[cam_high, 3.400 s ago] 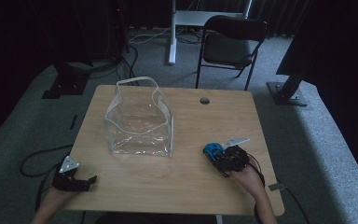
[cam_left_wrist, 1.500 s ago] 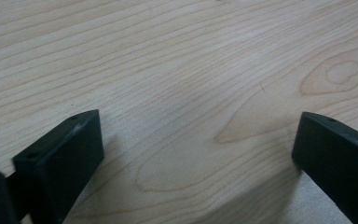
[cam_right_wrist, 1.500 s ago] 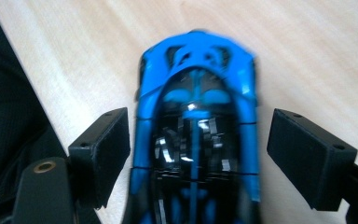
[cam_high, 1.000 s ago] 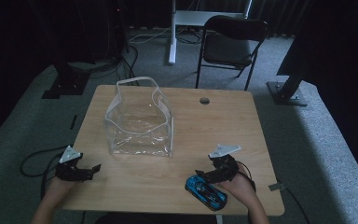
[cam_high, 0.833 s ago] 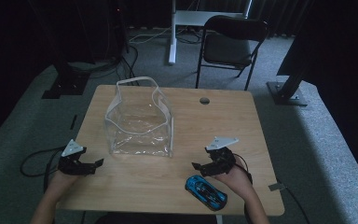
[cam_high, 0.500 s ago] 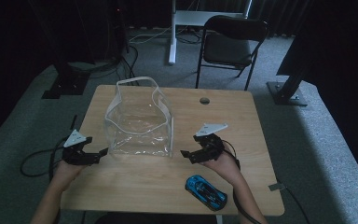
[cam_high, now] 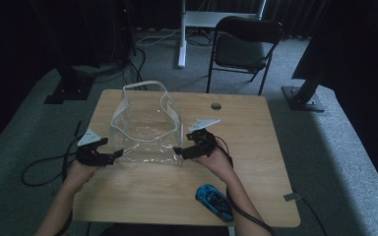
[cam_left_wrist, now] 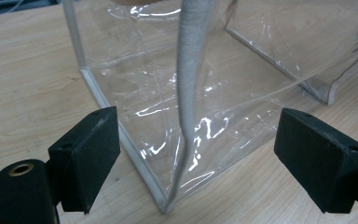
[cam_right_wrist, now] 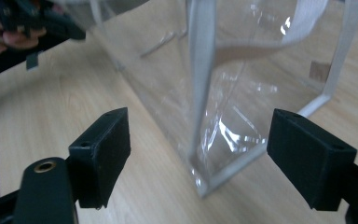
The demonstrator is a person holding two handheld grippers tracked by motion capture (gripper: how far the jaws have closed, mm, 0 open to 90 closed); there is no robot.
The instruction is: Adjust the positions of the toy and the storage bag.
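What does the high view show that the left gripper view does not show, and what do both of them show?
High view alone: the blue toy car lying on the table's near edge beside the person's right forearm, the right hand-held gripper open at the clear bag's right near corner, and a black chair beyond the table.

Left gripper view alone: a close look at the left hand-held gripper, its jaws wide open on either side of the bag's near corner seam, not gripping it.

Both: the clear bag with white trim, standing on the wooden table.
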